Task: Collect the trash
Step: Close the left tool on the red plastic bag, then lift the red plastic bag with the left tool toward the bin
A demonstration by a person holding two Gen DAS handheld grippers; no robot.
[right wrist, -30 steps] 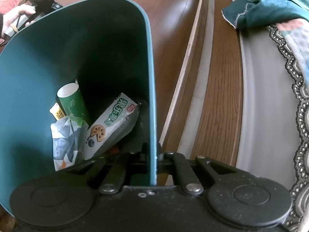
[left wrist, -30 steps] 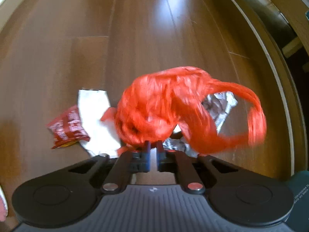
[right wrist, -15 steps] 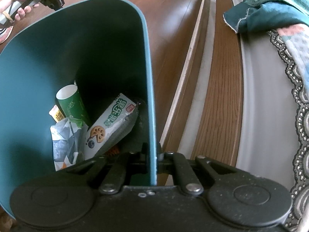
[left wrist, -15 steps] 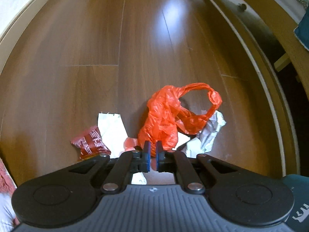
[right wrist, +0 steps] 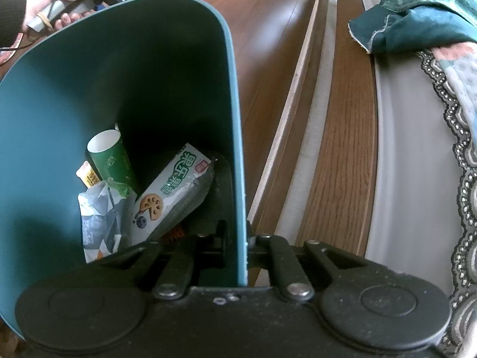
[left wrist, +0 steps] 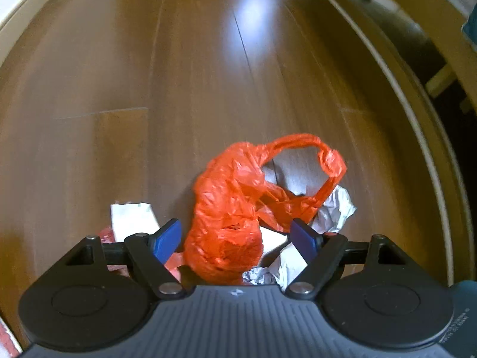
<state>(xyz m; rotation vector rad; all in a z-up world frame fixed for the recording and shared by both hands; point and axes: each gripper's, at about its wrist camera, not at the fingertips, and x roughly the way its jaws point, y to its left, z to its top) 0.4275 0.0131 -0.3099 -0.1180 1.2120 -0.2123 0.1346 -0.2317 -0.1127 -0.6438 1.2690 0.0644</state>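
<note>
Trash lies in a heap on the wooden floor [left wrist: 184,83] under my left gripper [left wrist: 237,240]: a crumpled red plastic bag [left wrist: 235,214] on top, white paper [left wrist: 132,216] to its left and a silvery wrapper [left wrist: 335,208] to its right. My left fingers [left wrist: 167,240] have just been opening and now stand wide on either side of the bag, not pressing it. My right gripper [right wrist: 243,243] pinches the rim of the teal bin [right wrist: 104,95], which already holds a green cup [right wrist: 111,159] and a cookie packet [right wrist: 171,192].
</note>
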